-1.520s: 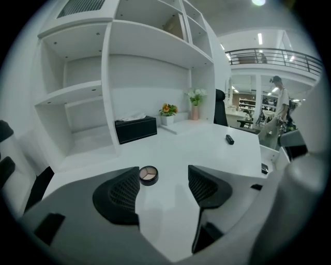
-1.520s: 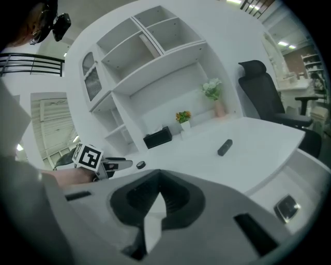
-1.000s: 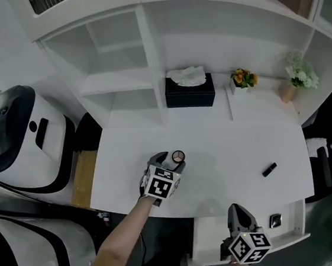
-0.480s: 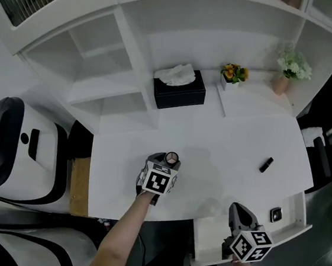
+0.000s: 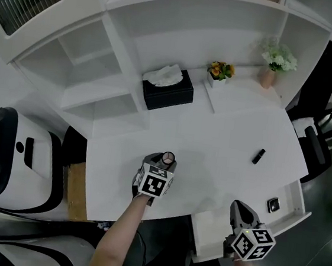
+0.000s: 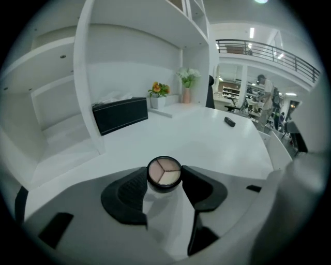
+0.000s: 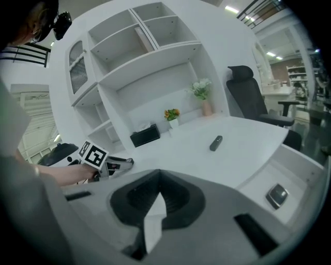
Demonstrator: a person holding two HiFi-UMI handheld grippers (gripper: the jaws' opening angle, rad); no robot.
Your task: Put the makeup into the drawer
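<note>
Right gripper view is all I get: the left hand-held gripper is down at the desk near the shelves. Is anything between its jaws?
Observer: Yes. The left gripper view shows a round three-shade compact between the jaws of the left hand-held gripper, which have just been closing and touch it on both sides.
Operator: Where is the right one relative to the drawer?
Observer: In the head view, the right hand-held gripper is over the open drawer, left of a small dark item in it.
</note>
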